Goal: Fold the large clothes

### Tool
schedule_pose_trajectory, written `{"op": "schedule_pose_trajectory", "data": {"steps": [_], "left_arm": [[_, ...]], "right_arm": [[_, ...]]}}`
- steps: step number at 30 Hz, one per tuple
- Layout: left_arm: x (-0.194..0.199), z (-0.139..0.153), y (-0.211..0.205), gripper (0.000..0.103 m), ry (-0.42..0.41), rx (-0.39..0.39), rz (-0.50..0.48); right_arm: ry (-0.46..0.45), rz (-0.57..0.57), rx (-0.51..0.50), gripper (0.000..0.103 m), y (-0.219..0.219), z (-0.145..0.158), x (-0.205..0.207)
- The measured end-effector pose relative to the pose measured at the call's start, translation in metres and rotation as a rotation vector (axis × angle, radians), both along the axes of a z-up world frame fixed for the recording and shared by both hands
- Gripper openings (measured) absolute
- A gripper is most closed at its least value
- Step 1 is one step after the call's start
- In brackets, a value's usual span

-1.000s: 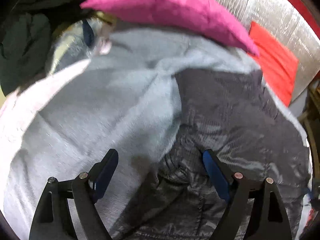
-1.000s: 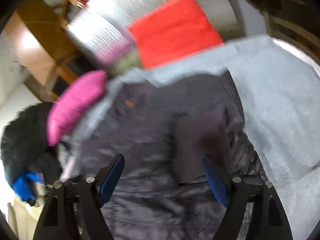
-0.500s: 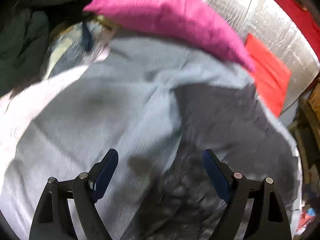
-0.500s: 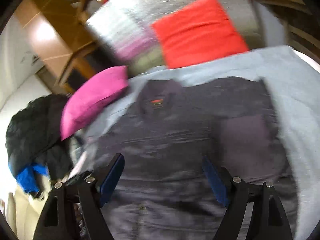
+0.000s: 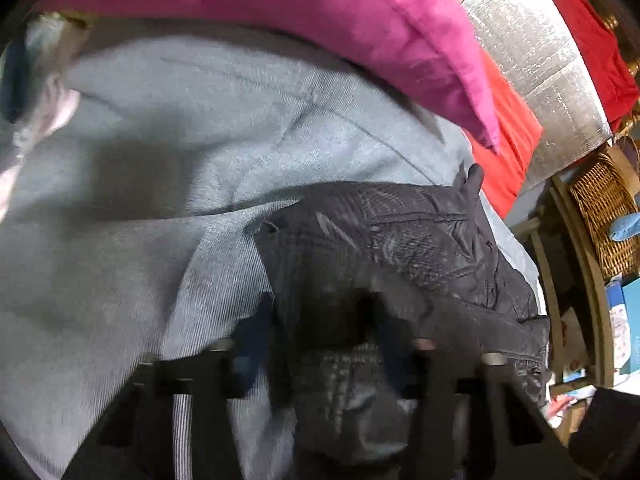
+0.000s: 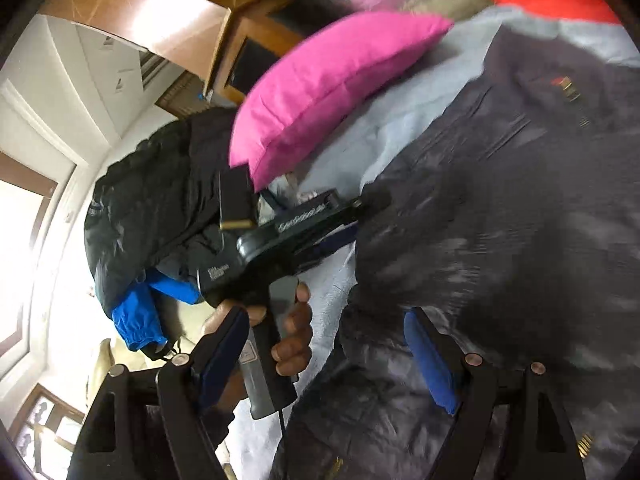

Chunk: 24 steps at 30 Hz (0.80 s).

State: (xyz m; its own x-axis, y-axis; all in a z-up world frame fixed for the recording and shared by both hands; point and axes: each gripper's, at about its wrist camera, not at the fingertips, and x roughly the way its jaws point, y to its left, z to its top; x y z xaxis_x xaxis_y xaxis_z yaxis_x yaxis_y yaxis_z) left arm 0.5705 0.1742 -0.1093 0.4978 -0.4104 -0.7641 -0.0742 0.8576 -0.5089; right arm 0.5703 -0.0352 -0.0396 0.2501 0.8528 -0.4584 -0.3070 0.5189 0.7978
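A dark quilted jacket [image 5: 404,248] lay across a grey sheet [image 5: 140,200] on the bed, filling the lower right of the left wrist view and most of the right half of the right wrist view. In the left wrist view a fold of the jacket's edge bunched up between the blurred fingers of the left gripper [image 5: 324,348], which appeared closed on the cloth, though blur kept the contact from being certain. In the right wrist view the same gripper [image 6: 320,220], in the person's left hand [image 6: 288,332], reached to the jacket's left edge at mid-frame. The right gripper [image 6: 328,356] stood with its jaws wide apart and nothing between them, low over the jacket's lower part.

The step in hand looked to be taking the jacket's edge for a fold. Done well, it would want a firm hold on the padded edge alone, with no sheet caught up in it, and a matching hold by the right gripper farther along that edge, so that the side could lift level and fold over without twisting. The slick, puffy cloth seemed likely to slip.

A pink pillow [image 5: 320,20] sat along the top of the left wrist view, a red cushion [image 5: 508,140] at its right, and a heap of dark clothes [image 6: 160,200] at left of the right wrist view.
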Motion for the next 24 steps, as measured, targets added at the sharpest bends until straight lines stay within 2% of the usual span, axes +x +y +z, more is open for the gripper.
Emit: {"op": "schedule_pose_trajectory", "data": {"steps": [1, 3, 4, 6, 8, 10, 11, 12, 13, 15, 17, 19, 21, 22, 24], "left_arm": [[0.004, -0.001, 0.0, 0.021, -0.008, 0.009, -0.01], [0.008, 0.0, -0.003, 0.014, -0.033, 0.021, -0.043], [0.009, 0.004, -0.008, 0.013, -0.065, 0.062, -0.074], [0.01, 0.007, -0.012, 0.012, -0.118, 0.1, -0.086], [0.015, -0.007, -0.02, 0.012, -0.092, 0.163, -0.094], [0.014, -0.014, -0.023, 0.018, -0.092, 0.176, -0.091], [0.013, -0.012, -0.02, 0.02, -0.097, 0.162, -0.066], [0.011, -0.01, -0.017, 0.027, -0.096, 0.155, -0.042], [0.008, -0.007, -0.014, 0.042, -0.096, 0.165, -0.017], [-0.003, 0.005, -0.009, 0.053, -0.119, 0.221, 0.035], [-0.023, 0.021, -0.005, 0.053, -0.168, 0.262, 0.063], [-0.052, 0.037, -0.006, 0.053, -0.213, 0.256, 0.047], [-0.074, 0.045, -0.01, 0.053, -0.243, 0.236, 0.025], [-0.087, 0.047, -0.013, 0.053, -0.255, 0.235, 0.01], [-0.101, 0.041, -0.027, 0.053, -0.25, 0.247, -0.021]], "right_arm": [[0.032, 0.004, -0.002, 0.083, 0.006, -0.011, 0.005], [0.116, 0.016, -0.027, 0.08, 0.015, -0.036, 0.012], [0.134, 0.021, -0.067, 0.073, 0.017, -0.045, 0.012], [0.119, 0.032, -0.11, 0.058, 0.018, -0.052, 0.013], [0.156, 0.022, -0.107, 0.035, 0.01, -0.059, 0.017], [0.181, 0.0, -0.106, 0.026, 0.003, -0.069, 0.018], [0.18, -0.002, -0.094, 0.025, 0.001, -0.07, 0.017], [0.177, -0.006, -0.089, 0.025, 0.002, -0.069, 0.017], [0.171, -0.011, -0.093, 0.025, 0.002, -0.067, 0.016], [0.166, -0.022, -0.098, 0.025, 0.001, -0.067, 0.014], [0.17, -0.03, -0.083, 0.028, -0.005, -0.065, 0.012], [0.165, -0.048, -0.084, 0.031, -0.008, -0.055, 0.009], [0.105, -0.058, -0.067, 0.055, -0.022, -0.035, 0.001], [0.068, -0.07, -0.063, 0.076, -0.035, -0.023, -0.006], [0.017, -0.133, -0.081, 0.08, -0.069, -0.009, -0.018]]}}
